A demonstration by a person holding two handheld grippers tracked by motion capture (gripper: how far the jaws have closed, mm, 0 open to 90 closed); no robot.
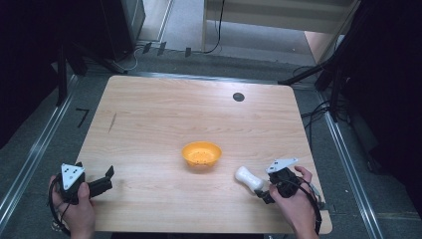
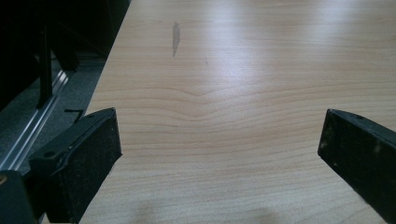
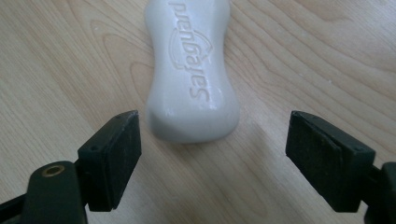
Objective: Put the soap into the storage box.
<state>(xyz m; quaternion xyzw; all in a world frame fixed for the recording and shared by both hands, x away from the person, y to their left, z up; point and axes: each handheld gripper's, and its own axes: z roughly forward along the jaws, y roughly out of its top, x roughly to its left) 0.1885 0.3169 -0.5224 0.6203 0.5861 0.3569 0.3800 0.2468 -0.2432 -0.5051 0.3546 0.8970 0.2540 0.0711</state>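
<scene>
A white soap bar (image 1: 249,178) with raised lettering lies flat on the wooden table (image 1: 164,114), right of an empty orange bowl (image 1: 201,153). My right gripper (image 1: 263,190) is low at the bar's near end, pointing toward it. In the right gripper view the soap bar (image 3: 191,79) reaches just between the jaw tips of the right gripper (image 3: 213,119), which is open, with a gap on each side. My left gripper (image 1: 108,180) rests near the table's front left corner. The left gripper (image 2: 219,126) is wide open over bare wood.
A small dark round spot (image 1: 238,96) sits near the table's far edge. A grey streak (image 2: 175,37) marks the wood toward the far left. The table's left edge drops to a floor with metal rails (image 1: 35,149). Dark stands surround the table.
</scene>
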